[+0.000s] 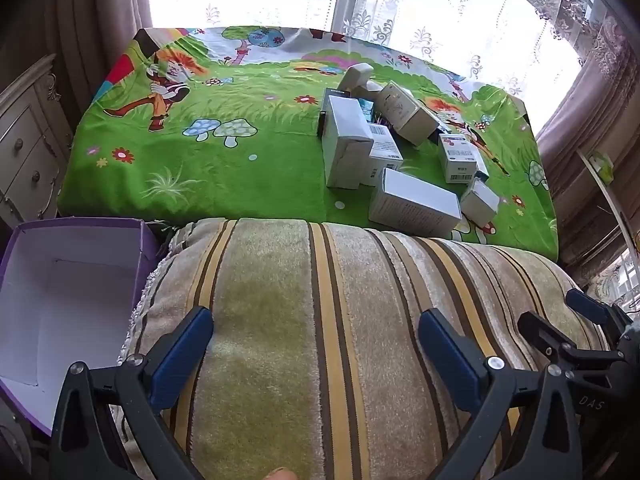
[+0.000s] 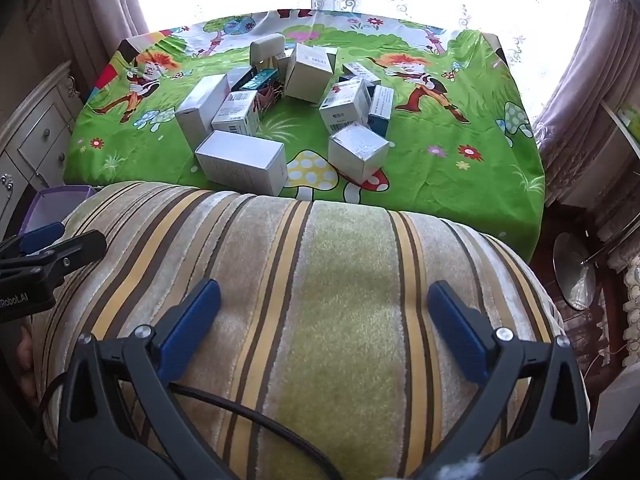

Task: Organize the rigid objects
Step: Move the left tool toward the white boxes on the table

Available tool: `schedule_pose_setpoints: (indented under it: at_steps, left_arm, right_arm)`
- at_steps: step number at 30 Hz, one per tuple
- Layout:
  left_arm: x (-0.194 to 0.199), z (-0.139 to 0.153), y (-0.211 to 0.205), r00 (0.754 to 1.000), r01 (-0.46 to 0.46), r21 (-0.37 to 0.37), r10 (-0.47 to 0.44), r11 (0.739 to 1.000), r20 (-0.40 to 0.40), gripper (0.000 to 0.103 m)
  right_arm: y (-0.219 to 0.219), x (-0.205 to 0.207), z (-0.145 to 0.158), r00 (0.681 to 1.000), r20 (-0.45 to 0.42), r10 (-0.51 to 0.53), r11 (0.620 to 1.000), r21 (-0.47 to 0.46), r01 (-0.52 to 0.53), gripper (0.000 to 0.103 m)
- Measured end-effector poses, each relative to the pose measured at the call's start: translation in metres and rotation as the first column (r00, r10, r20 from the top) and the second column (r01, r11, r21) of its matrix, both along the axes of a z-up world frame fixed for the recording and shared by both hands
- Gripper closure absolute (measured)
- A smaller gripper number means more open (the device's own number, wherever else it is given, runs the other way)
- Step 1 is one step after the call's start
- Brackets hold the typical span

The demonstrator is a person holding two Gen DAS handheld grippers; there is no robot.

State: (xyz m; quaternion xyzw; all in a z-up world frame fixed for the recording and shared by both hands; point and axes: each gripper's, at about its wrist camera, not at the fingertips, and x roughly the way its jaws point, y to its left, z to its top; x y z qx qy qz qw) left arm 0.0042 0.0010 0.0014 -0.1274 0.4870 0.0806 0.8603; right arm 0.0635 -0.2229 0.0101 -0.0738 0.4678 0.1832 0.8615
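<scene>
Both the left claw and right claw hang spread and empty at frame bottom over a striped cushion, while light, stiff cardboard boxes clutter the bench at upper centre, probably crushable, best pinched across flat sides.

Cartoon-print table cover — small cartons jumbled on it.

Striped cushion, lace curtains, dresser

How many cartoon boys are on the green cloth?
2: the left boy at the left edge of the cloth, the right boy just right of the boxes. The striped cushion may hide more.
</scene>
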Motion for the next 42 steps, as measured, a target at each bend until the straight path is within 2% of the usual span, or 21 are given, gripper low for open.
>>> schedule_pose_setpoints:
  at_steps: [7, 8, 16, 18, 26, 32, 36, 39, 42]
  left_arm:
    - [0.004, -0.006, 0.001, 1.000, 0.018, 0.023, -0.018, 1.000, -0.001, 0.000]
    - [0.006, -0.007, 0.002, 1.000, 0.020, 0.021, -0.020, 1.000, -0.002, 0.000]
    - [0.010, -0.007, 0.005, 0.999, 0.042, -0.010, -0.042, 0.999, -0.031, 0.000]
    - [0.011, -0.007, 0.003, 0.998, 0.043, -0.008, -0.043, 0.999, -0.036, 0.000]
    - [0.025, -0.001, 0.004, 1.000, 0.026, -0.021, -0.027, 0.999, -0.016, 0.000]
    - [0.046, 0.003, -0.010, 0.996, 0.090, -0.029, -0.090, 0.996, -0.001, 0.000]
    - [0.061, 0.006, -0.017, 0.993, 0.120, -0.039, -0.120, 0.992, 0.004, 0.000]
    - [0.075, 0.006, -0.024, 0.989, 0.148, -0.038, -0.148, 0.988, 0.004, 0.000]
    - [0.087, 0.003, -0.030, 0.985, 0.171, -0.051, -0.172, 0.984, -0.004, 0.000]
  right_arm:
    - [0.005, 0.007, -0.004, 1.000, -0.006, 0.010, 1.000, -0.021, -0.010, 0.000]
    - [0.003, 0.003, -0.003, 1.000, 0.015, 0.003, 1.000, -0.014, -0.003, 0.000]
    - [0.002, 0.002, 0.003, 0.998, -0.041, 0.055, 0.998, -0.005, -0.055, 0.000]
    - [0.004, 0.015, -0.002, 0.997, -0.055, 0.059, 0.998, -0.012, -0.060, 0.000]
    - [0.006, 0.031, 0.000, 0.992, -0.095, 0.085, 0.996, -0.028, -0.088, 0.000]
    - [0.009, 0.043, 0.001, 0.990, -0.107, 0.091, 0.994, -0.050, -0.097, 0.000]
    - [0.002, 0.053, 0.006, 0.991, -0.110, 0.071, 0.997, 0.012, -0.070, 0.000]
    - [-0.006, 0.061, 0.014, 0.998, -0.057, 0.026, 1.000, -0.003, -0.026, 0.000]
    - [-0.012, 0.073, 0.014, 0.998, -0.056, 0.002, 1.000, -0.002, -0.002, 0.000]
